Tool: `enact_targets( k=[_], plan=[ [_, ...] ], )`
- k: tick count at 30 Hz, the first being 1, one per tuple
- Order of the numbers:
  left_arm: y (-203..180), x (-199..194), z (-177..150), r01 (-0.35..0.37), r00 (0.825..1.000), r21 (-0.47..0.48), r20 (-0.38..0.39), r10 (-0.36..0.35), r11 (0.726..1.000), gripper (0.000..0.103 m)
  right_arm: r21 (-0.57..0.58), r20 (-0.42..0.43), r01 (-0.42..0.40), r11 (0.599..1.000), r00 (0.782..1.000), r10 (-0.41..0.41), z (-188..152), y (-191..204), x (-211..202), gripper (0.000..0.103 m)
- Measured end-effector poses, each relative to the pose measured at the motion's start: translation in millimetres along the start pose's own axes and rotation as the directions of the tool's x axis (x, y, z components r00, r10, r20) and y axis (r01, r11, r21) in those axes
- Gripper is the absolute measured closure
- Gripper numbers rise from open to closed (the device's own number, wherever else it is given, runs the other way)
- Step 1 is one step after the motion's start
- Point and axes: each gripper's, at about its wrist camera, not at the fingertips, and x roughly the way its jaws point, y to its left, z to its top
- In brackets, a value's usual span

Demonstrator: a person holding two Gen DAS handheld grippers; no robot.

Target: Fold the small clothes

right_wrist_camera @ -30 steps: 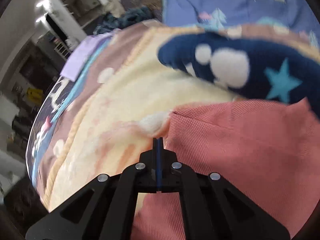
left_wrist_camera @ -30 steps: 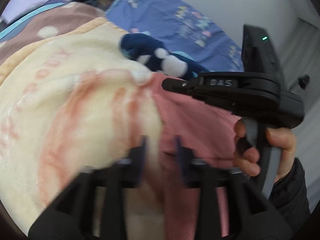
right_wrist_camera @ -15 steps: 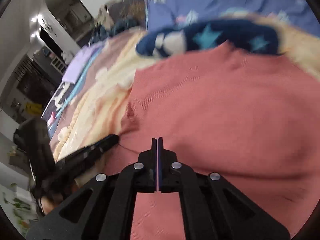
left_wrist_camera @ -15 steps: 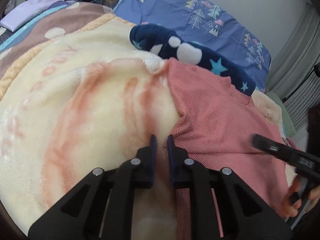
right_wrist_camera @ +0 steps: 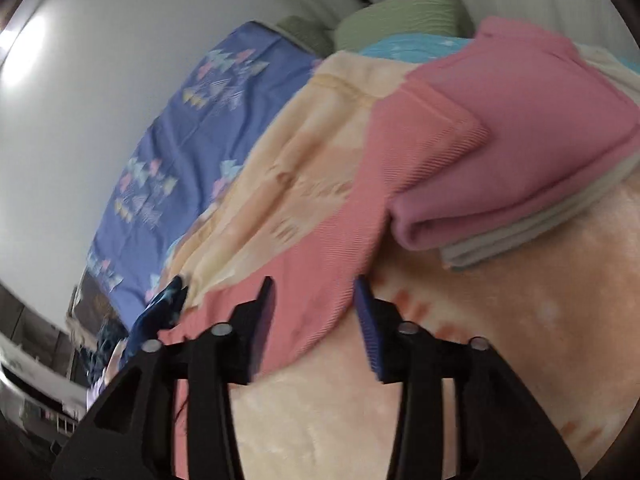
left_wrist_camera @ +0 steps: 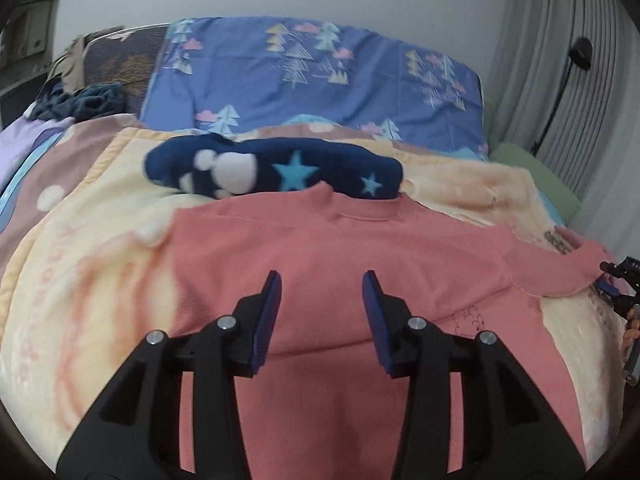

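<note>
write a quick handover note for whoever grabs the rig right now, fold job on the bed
Left gripper: open, empty, over the middle of the coral shirt.
Right gripper: open, empty, fingers either side of the shirt's right sleeve.
The shirt lies flat on the cream blanket, collar toward the navy star garment. Its left sleeve looks already tucked; the right sleeve sticks out toward the folded stack, topped by a pink piece.
Done: shirt spread and smoothed.
Left: probably fold the right sleeve in, fold the body, add it to the stack, then the navy piece.
</note>
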Motion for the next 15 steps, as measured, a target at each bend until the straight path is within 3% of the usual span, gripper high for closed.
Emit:
enact_targets(
  k=[1,3,6,7,8,9,12,15],
  plan=[
    [-9,9,2,-0.011,1.000,0.028,-0.004,0.011,1.000,0.050,0.045,-0.009,-0.001,0.999,1.000,0.002,-1,-10,4,0.051],
    [-24,29,4,-0.031,0.999,0.095,-0.024,0.034,0.995,0.048,0.101,-0.001,-0.004,0.995,1.000,0.005,-2,-15,16,0.051],
    [-26,64,-6,-0.015,0.995,0.088,-0.100,0.024,0.996,0.046,0.134,0.064,-0.018,0.991,0.998,0.010,10,-24,25,0.053],
    [-24,73,-12,-0.018,0.992,0.074,-0.125,0.027,0.997,0.046,0.145,0.095,-0.038,0.989,0.995,0.025,15,-25,28,0.060],
    [-19,87,-23,-0.011,0.986,0.050,-0.168,0.020,0.999,0.045,0.152,0.105,-0.049,0.987,0.994,0.033,22,-24,30,0.087],
    [-15,90,-26,0.007,0.986,0.027,-0.166,-0.002,1.000,0.045,0.167,0.111,-0.053,0.985,0.993,0.035,26,-23,32,0.100],
    [-13,84,-24,0.027,0.989,0.006,-0.148,-0.026,1.000,0.045,0.208,0.181,-0.137,0.969,0.979,0.099,33,3,32,0.100],
    [-11,84,-25,0.042,0.988,-0.008,-0.147,-0.043,0.999,0.045,0.069,0.142,-0.300,0.951,0.947,0.289,18,76,37,0.100]
  ],
)
